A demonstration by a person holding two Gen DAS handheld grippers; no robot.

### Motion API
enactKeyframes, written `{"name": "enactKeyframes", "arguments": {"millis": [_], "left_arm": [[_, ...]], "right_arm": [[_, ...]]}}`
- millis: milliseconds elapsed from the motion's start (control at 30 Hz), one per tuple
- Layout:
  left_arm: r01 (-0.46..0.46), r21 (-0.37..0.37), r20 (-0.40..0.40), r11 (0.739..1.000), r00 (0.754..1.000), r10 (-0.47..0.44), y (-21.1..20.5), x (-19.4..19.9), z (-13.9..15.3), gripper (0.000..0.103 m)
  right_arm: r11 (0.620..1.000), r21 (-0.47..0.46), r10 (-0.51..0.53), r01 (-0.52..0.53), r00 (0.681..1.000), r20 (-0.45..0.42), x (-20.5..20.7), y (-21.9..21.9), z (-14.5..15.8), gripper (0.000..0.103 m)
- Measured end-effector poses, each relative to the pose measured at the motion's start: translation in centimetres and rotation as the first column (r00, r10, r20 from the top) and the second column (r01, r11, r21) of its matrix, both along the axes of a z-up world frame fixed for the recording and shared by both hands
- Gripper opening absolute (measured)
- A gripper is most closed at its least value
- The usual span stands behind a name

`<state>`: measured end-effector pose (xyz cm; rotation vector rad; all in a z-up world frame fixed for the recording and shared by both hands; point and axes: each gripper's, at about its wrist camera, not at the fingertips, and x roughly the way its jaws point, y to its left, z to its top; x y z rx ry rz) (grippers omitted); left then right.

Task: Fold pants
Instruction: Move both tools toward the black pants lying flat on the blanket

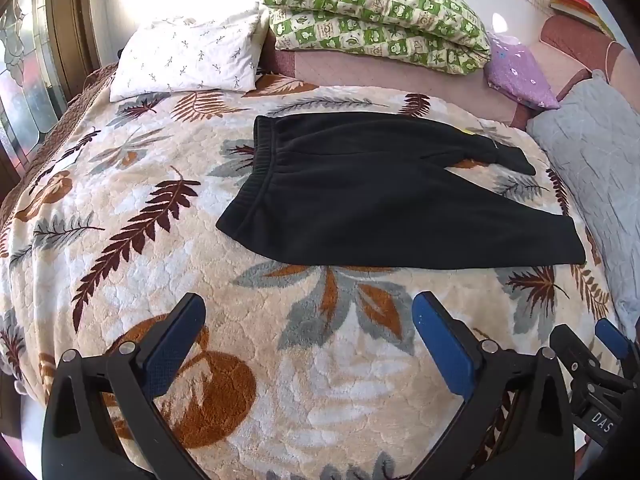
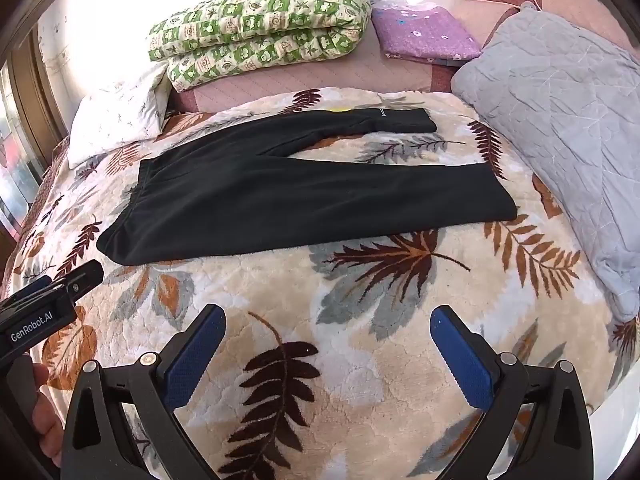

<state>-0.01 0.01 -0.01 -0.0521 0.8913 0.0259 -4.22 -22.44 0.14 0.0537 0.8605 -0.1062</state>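
1. Black fleece pants (image 1: 372, 196) lie flat on the plush cream blanket with a brown and grey leaf print (image 1: 120, 216), waistband towards the left, legs running right.
2. Legs part in a narrow V; the far leg's cuff (image 2: 424, 120) ends short of the near leg's hem (image 2: 508, 200).
3. Left gripper (image 1: 308, 340): blue-padded jaws spread wide, nothing between them, over bare blanket on the near side of the pants, not touching them.
4. Right gripper (image 2: 326, 350): jaws likewise wide apart and empty, also short of the pants' near edge.
5. Open room: a broad strip of blanket between both grippers and the near edge of the pants; bare blanket left of the waistband too.
6. Bounds: grey quilted cushion (image 2: 560, 120) close to the hem end; white sprig-print pillow (image 1: 188, 56) and folded green-checked quilt (image 1: 372, 12) beyond the far edge.
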Motion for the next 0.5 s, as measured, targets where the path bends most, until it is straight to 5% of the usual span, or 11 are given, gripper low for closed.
{"name": "enactKeyframes", "arguments": {"millis": [500], "left_arm": [[0.003,0.022,0.024,1.0,1.0,-0.004,-0.46,-0.24,0.68,0.103]], "right_arm": [[0.999,0.04,-0.024,0.023,0.999,0.021,-0.05,-0.93,0.4,0.103]]}}
